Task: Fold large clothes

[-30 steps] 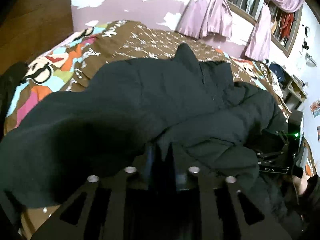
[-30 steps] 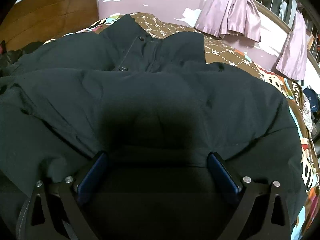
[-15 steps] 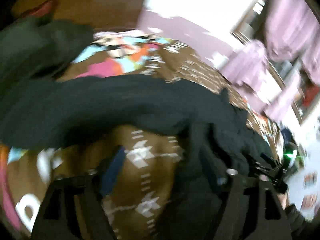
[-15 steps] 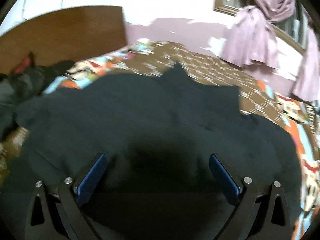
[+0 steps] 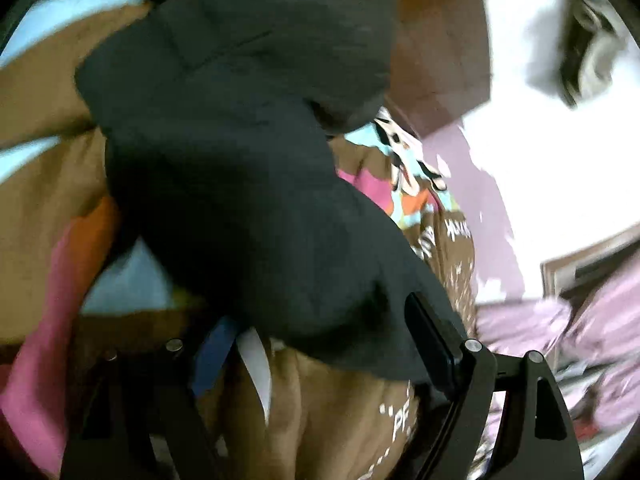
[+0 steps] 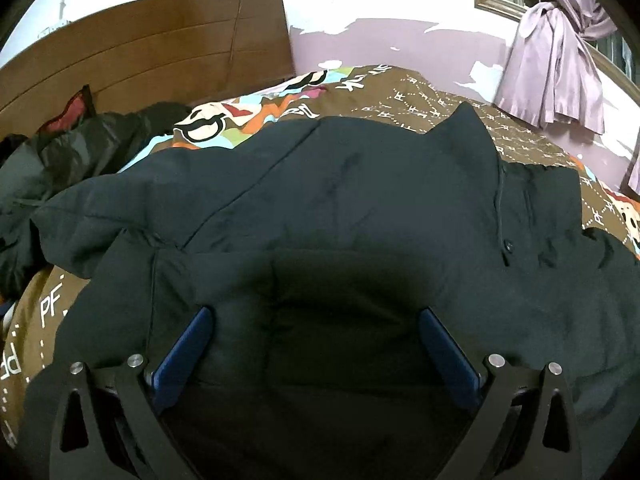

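My big black puffy jacket (image 6: 360, 208) lies spread flat across the bed, on the brown blanket with white letters and bright cartoon patches (image 6: 420, 96). Its pointed collar sticks up at the far side.

My right gripper (image 6: 316, 340) hangs just over the near part of the jacket. Its 2 blue pads (image 6: 184, 352) are spread wide and pinch nothing.

My left gripper (image 5: 320, 344) is tilted, and its picture is blurry. Its jaws are spread wide. A dark sleeve of the jacket (image 5: 240, 160) lies in front of them, and its edge sits between them. The pads do not press on it.

Behind the bed stands a brown wooden headboard (image 6: 140, 48). Another dark piece of clothing (image 6: 60, 160) is piled near it. A tied purple curtain (image 6: 552, 60) hangs by the window.
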`<state>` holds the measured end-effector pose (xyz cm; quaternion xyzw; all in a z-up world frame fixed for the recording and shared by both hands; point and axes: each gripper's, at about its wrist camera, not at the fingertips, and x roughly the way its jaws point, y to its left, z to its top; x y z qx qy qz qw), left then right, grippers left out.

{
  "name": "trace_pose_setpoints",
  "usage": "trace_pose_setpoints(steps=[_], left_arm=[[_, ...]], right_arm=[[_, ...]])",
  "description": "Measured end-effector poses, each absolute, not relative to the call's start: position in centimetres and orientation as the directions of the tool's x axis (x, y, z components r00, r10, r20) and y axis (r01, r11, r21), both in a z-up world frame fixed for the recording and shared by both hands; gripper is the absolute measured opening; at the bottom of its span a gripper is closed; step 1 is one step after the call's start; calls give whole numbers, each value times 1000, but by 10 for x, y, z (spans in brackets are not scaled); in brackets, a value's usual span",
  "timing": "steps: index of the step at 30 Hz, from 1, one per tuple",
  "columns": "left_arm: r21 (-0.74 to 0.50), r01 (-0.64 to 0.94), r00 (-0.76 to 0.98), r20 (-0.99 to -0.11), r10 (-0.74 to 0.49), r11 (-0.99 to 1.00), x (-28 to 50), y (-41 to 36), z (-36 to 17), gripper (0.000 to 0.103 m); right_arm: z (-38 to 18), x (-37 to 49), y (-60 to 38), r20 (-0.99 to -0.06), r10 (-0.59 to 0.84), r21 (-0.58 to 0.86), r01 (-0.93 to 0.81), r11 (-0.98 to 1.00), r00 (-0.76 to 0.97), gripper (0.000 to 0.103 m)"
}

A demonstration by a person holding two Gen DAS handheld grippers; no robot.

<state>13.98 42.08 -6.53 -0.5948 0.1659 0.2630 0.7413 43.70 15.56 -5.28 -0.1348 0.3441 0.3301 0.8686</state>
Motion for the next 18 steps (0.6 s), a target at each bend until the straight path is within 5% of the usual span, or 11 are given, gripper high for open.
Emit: trace_pose_setpoints(steps=[4, 6, 9, 18], left_arm=[[-792, -593, 799, -557, 226, 145, 139, 435, -70, 67], [-770, -613, 786, -569, 241, 180, 140, 439, -67, 38], [-750, -620, 781, -560, 277, 232, 139, 434, -62, 16], [-566, -581, 814, -382, 438, 586, 149, 380, 30, 7]], right_arm=[[-57, 436, 155, -685, 480, -8, -665, 747, 548, 103], [-57, 436, 152, -685, 486, 1, -666, 746, 543, 103], [-58, 438, 151, -685, 491, 12, -666, 746, 538, 103], [-13, 439, 107, -603, 599, 143, -668, 731, 527, 103]])
